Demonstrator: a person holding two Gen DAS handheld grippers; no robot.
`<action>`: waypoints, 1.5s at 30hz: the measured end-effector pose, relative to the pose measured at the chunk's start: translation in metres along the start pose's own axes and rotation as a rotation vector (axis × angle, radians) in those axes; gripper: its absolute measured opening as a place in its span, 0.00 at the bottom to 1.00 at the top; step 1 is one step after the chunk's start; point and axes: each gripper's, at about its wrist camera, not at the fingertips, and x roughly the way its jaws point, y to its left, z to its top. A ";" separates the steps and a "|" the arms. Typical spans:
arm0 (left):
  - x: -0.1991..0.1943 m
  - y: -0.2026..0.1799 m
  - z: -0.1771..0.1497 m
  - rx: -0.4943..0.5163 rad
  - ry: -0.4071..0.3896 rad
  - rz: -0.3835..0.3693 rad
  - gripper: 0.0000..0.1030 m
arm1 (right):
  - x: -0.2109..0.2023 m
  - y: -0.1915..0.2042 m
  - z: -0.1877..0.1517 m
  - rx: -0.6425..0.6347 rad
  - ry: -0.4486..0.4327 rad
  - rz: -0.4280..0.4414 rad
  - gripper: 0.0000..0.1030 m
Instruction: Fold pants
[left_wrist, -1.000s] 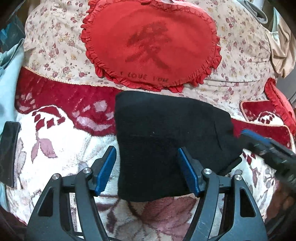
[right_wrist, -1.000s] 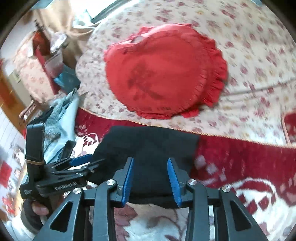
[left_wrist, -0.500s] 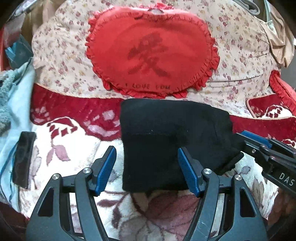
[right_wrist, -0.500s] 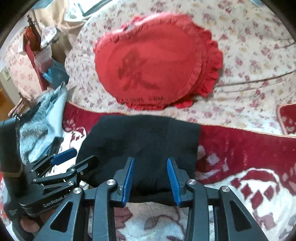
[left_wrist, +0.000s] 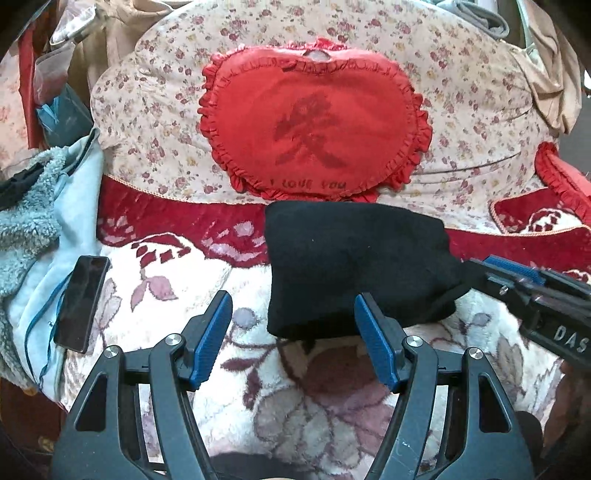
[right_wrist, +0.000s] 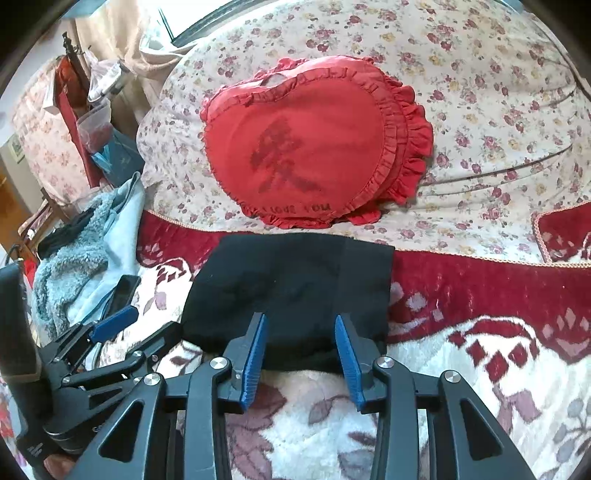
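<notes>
two grippers flank one folded bundle of black pants (left_wrist: 354, 266), which lies flat on the patterned blanket (left_wrist: 192, 280) of a bed, its far edge just short of the red heart-shaped cushion (left_wrist: 314, 129). at far left a dark phone (left_wrist: 81, 302) rests on a pale blue fleece (left_wrist: 33, 221), well apart from the cloth. next, the left gripper (left_wrist: 293, 334) stands with jaws wide apart and empty; the bundle's near left corner shows between the fingertips, ahead of the pads, with no contact visible. the bundle's long axis runs left to right across both views, its near edge facing the jaws. at right, the right gripper (right_wrist: 300, 341) is centred on that near edge; its jaws are opening, the pads (right_wrist: 255, 347) frame the hem and do not appear to press on it. in the left wrist view the right gripper's tips lie at the bundle's right end, touching or just beside it; which cannot be told. judged from this layout, the fold looks complete or nearly so, and any further fold would run along the long axis, with the right gripper the nearer.
</notes>
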 end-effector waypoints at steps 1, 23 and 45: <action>-0.003 0.001 0.000 -0.005 -0.003 -0.002 0.67 | -0.001 0.002 -0.002 -0.004 0.003 0.001 0.36; -0.035 0.014 -0.012 -0.026 -0.030 -0.014 0.67 | -0.020 0.028 -0.013 -0.043 0.007 0.017 0.36; -0.047 0.012 -0.015 -0.021 -0.032 -0.014 0.67 | -0.029 0.035 -0.018 -0.047 0.004 0.022 0.37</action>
